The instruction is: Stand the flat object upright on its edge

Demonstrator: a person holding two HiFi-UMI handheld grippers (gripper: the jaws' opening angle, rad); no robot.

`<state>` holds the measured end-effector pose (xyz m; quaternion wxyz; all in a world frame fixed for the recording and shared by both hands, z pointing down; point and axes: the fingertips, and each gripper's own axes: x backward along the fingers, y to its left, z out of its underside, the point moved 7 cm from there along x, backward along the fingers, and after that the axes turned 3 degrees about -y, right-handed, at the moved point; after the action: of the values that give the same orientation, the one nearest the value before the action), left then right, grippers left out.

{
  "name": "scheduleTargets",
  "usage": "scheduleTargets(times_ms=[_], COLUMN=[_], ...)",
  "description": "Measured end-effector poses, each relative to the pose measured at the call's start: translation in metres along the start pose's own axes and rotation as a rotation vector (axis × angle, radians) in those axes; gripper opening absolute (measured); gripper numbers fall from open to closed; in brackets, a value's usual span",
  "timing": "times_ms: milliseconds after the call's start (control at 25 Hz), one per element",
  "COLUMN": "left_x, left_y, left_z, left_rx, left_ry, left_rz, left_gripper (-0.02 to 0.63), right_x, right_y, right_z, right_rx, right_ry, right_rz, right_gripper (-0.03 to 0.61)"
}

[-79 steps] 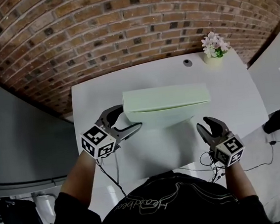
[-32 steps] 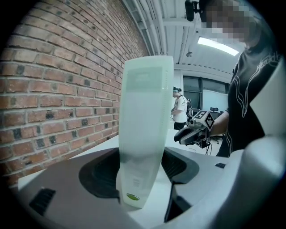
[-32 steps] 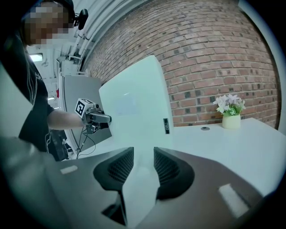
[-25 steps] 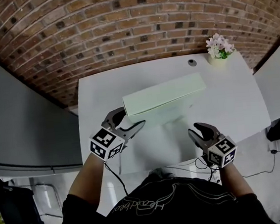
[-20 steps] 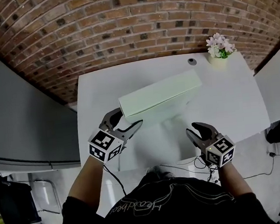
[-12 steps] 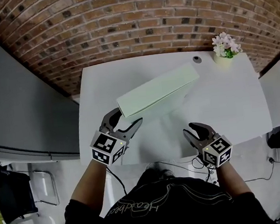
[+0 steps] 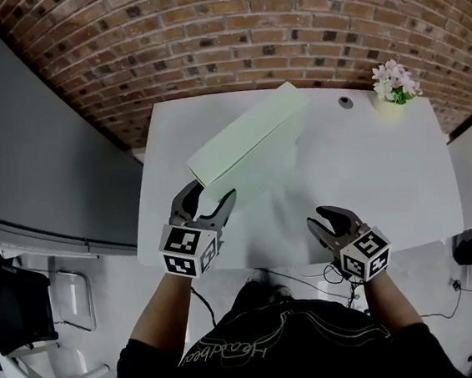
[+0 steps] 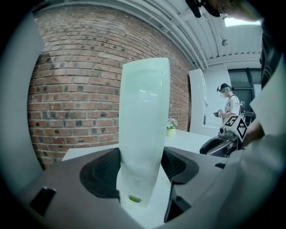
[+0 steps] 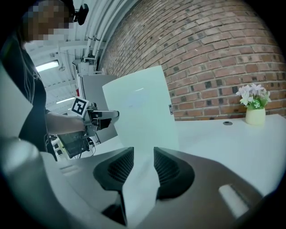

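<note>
1. The white table (image 7: 386,176) lies under both claws, and its bare part spreads ahead of the right claw.
2. The pale green flat box (image 7: 243,137) already stands on its long edge. It runs from the left claw away toward the brick wall (image 7: 228,34).
3. The left claw (image 7: 211,193) is clamped on the box's near end, its jaws wide because the box fills them.
4. The right claw (image 7: 316,220) has its jaws a little apart and holds nothing. The box is well apart on its left.
5. The flower pot (image 7: 394,85) stands far ahead of the right claw.
6. I judge the step is steadying the upright box. The next move calls for a slow release and a straight pull back, so the box does not tip.
</note>
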<state>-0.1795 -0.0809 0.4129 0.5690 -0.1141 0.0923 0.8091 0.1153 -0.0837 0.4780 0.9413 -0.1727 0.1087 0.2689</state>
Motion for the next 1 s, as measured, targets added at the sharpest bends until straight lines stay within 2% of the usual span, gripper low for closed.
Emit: scheduleTargets(times_ms=[200, 680, 1000], left_x=[0.006, 0.019, 0.018], left_y=[-0.002, -0.016, -0.029], left_z=[0.002, 0.006, 0.008], left_rx=[0.025, 0.112, 0.15], left_ry=[-0.008, -0.016, -0.036], left_rz=[-0.108, -0.38, -0.521], left_gripper=[0.29, 0.288, 0.288], right_x=[-0.001, 0.01, 0.024], right_y=[0.002, 0.0, 0.003], right_z=[0.0, -0.017, -0.015], right_rx=[-0.01, -0.13, -0.146], right_ry=[-0.005, -0.077, -0.085], right_rz=[-0.026, -0.087, -0.106], right_gripper=[0.144, 0.143, 0.143])
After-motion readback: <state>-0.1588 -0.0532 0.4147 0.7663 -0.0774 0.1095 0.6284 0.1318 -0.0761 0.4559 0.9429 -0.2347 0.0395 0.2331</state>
